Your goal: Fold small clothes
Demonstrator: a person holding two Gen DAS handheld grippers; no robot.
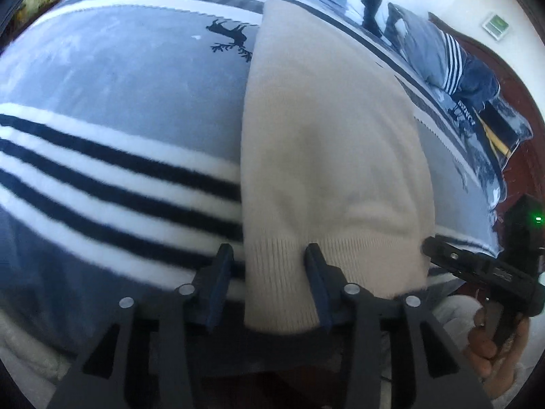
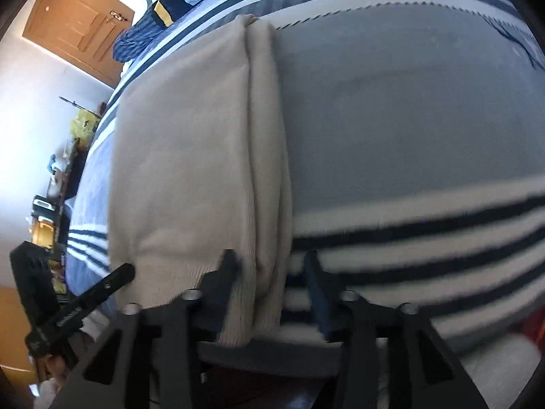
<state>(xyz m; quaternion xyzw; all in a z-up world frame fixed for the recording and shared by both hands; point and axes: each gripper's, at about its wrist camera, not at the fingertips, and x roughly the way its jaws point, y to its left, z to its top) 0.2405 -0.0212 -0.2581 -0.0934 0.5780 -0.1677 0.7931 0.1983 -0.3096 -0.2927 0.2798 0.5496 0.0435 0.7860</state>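
A bed covered by a grey blanket (image 1: 119,78) with navy and white stripes fills both views. The left gripper (image 1: 269,255) stands partly open, its jaws straddling the near-left corner of the cream knit garment's (image 1: 327,143) ribbed hem, pads not pressing. The right gripper (image 2: 270,260) is likewise parted around the hem's right folded edge. The garment lies folded lengthwise on the blanket. Beyond, a wooden door (image 2: 78,30).
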